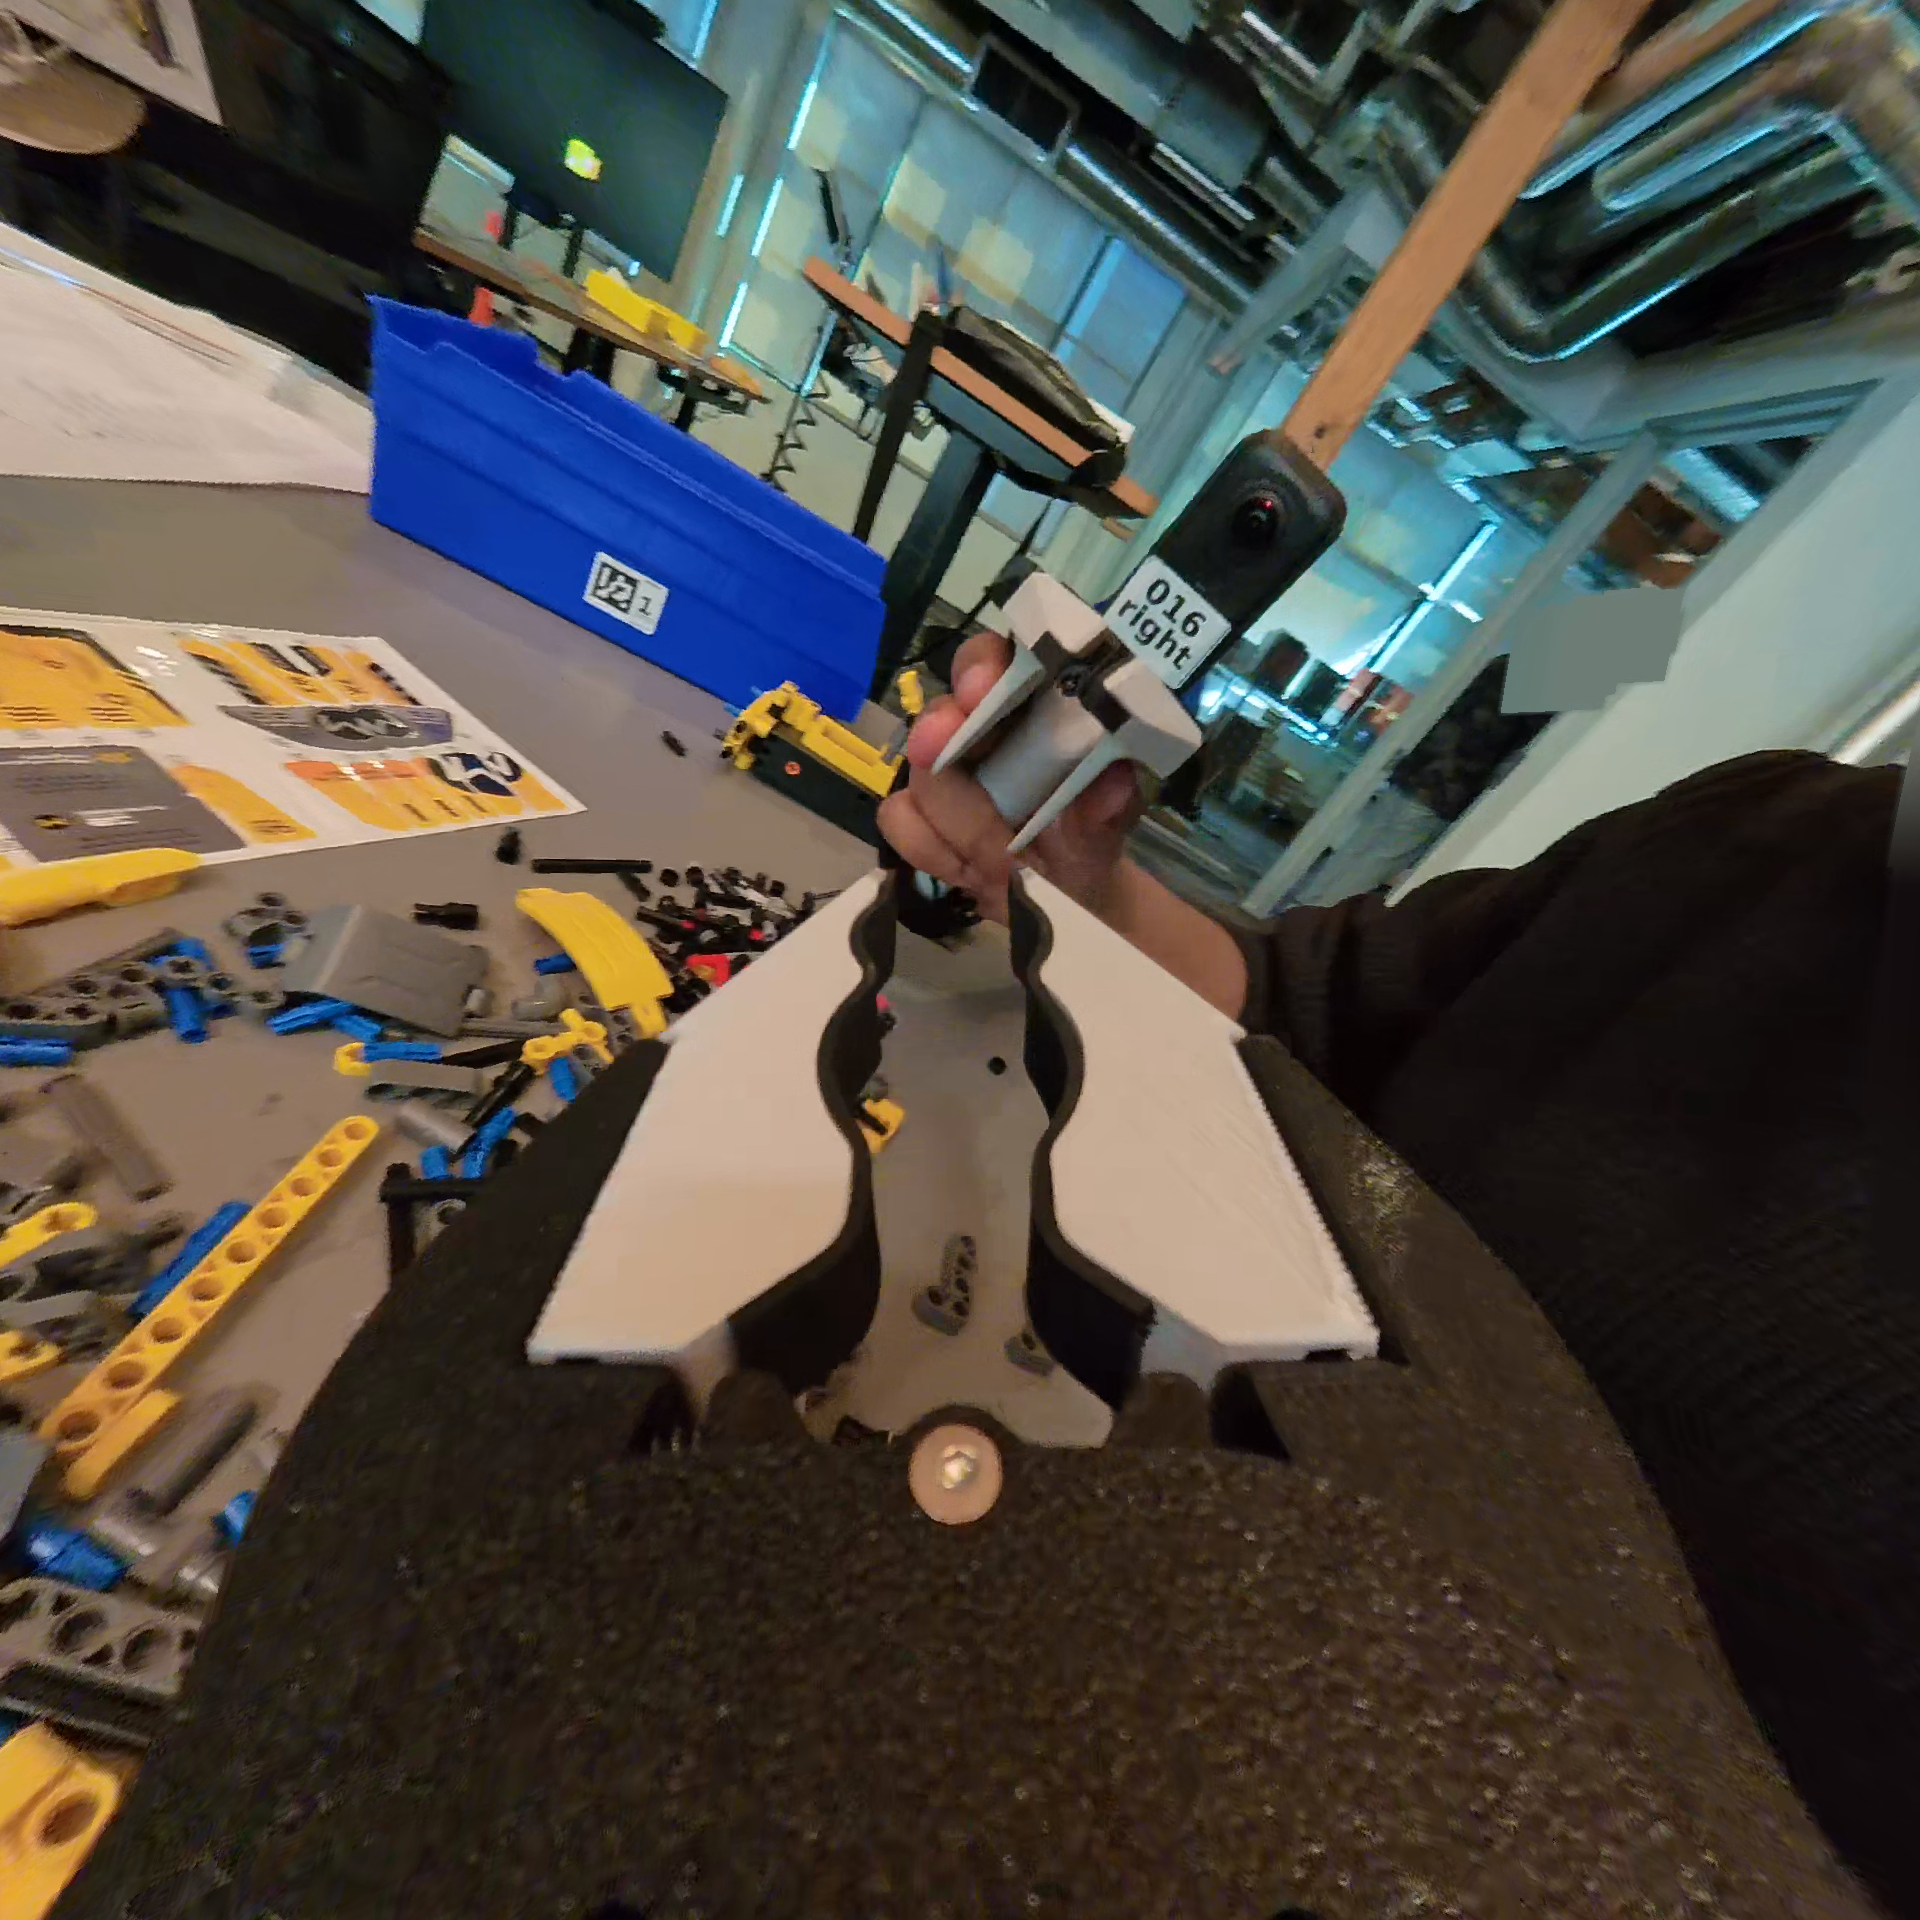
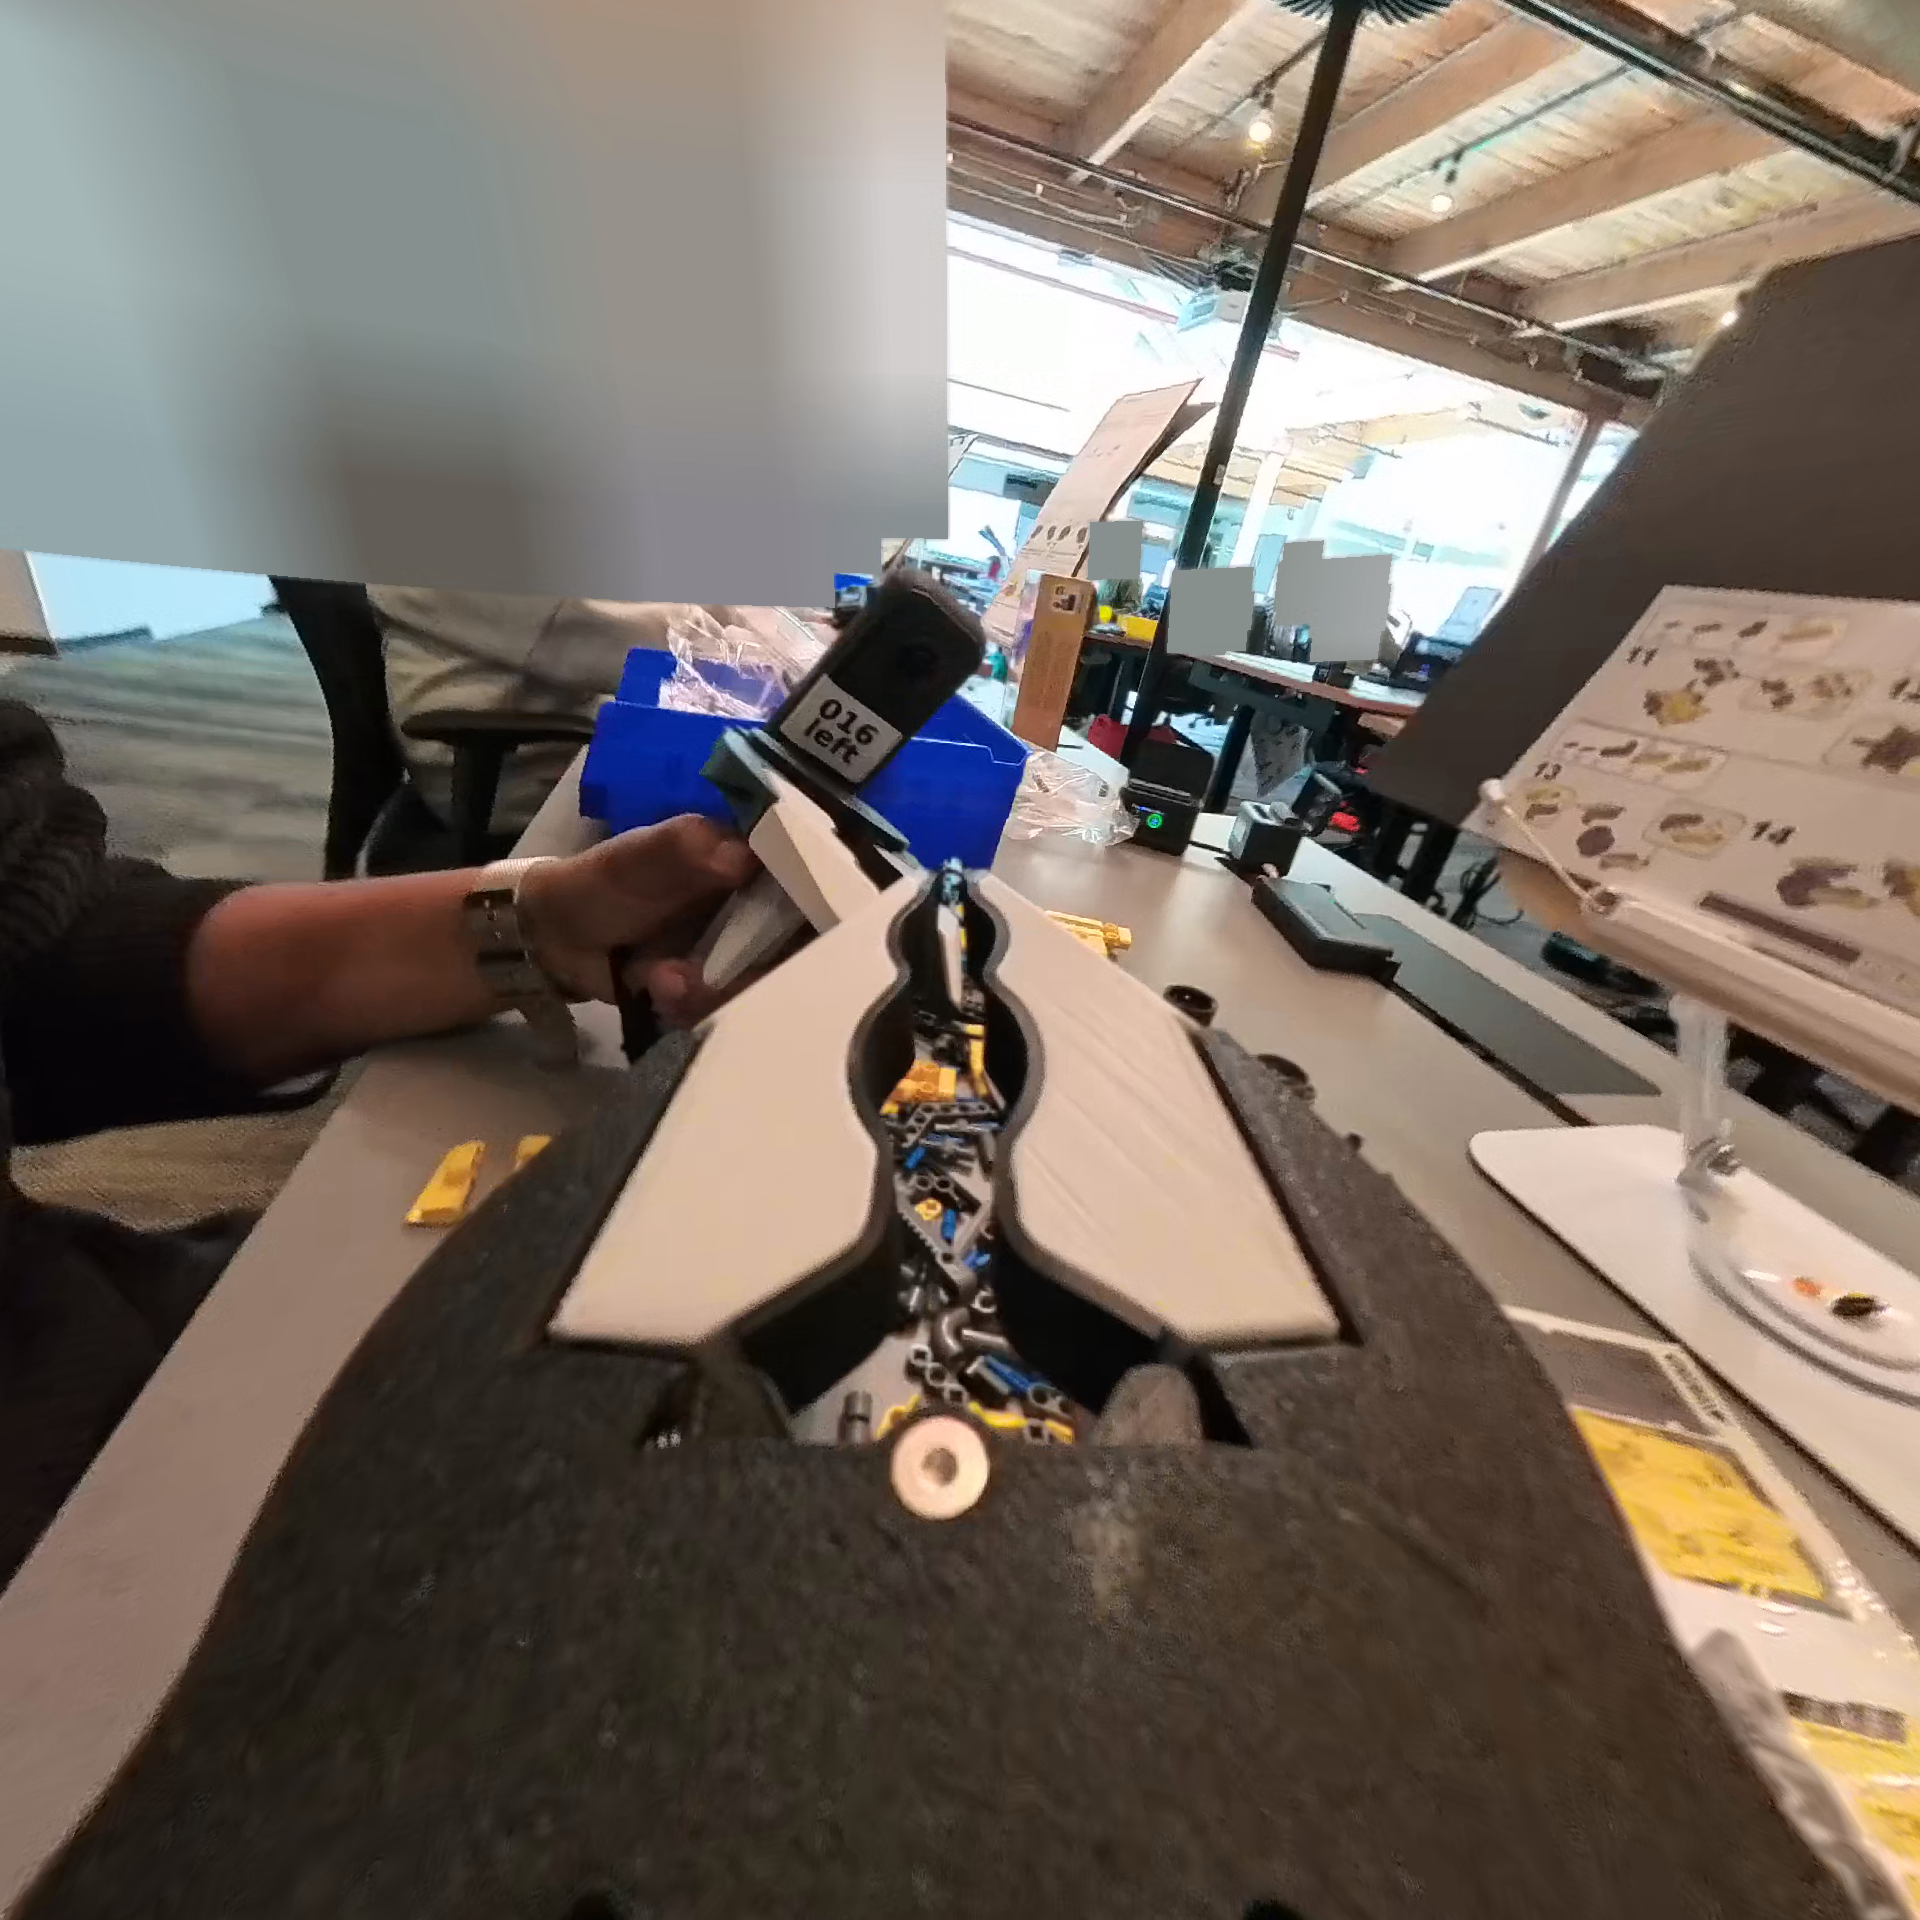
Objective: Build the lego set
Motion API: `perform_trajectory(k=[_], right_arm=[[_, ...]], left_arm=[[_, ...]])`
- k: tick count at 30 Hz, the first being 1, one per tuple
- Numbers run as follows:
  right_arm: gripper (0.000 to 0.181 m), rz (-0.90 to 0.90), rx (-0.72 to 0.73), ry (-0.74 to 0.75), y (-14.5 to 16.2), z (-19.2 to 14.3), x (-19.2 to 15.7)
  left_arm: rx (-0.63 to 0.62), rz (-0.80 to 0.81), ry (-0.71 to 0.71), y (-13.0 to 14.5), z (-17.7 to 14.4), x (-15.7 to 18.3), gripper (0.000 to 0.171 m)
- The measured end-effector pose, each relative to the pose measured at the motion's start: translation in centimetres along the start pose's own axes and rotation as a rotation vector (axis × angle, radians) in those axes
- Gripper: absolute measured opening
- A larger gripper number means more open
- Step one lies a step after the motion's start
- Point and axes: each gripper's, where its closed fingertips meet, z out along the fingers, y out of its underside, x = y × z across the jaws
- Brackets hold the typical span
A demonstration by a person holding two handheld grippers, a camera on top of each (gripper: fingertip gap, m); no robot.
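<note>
My left gripper is open and empty, held low over the grey table, with small grey pieces below its jaws. A heap of loose yellow, blue, grey and black building pieces lies to its left. My right gripper faces it close up. Its jaws stand a narrow gap apart and I see nothing held between them. It also shows in the left wrist view, held in a hand just beyond my left fingertips. The left gripper's white finger crosses behind my right fingertips. The heap shows through the right jaws.
A blue bin stands at the table's far edge, and a yellow-and-black assembly sits near it. A printed sheet lies at left. An instruction booklet on a white stand stands at right. Black devices and loose yellow pieces lie on the table.
</note>
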Motion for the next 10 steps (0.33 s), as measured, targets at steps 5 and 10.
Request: perform_trajectory(k=[5,10], right_arm=[[0.004,0.1,-0.002,0.005,0.64,0.13,0.68],[0.004,0.1,0.015,0.032,0.5,0.09,0.94]], left_arm=[[-0.003,0.051,-0.086,-0.1,-0.25,-0.99,0.021],[0.007,0.053,-0.097,-0.28,-0.41,-1.14,0.02]])
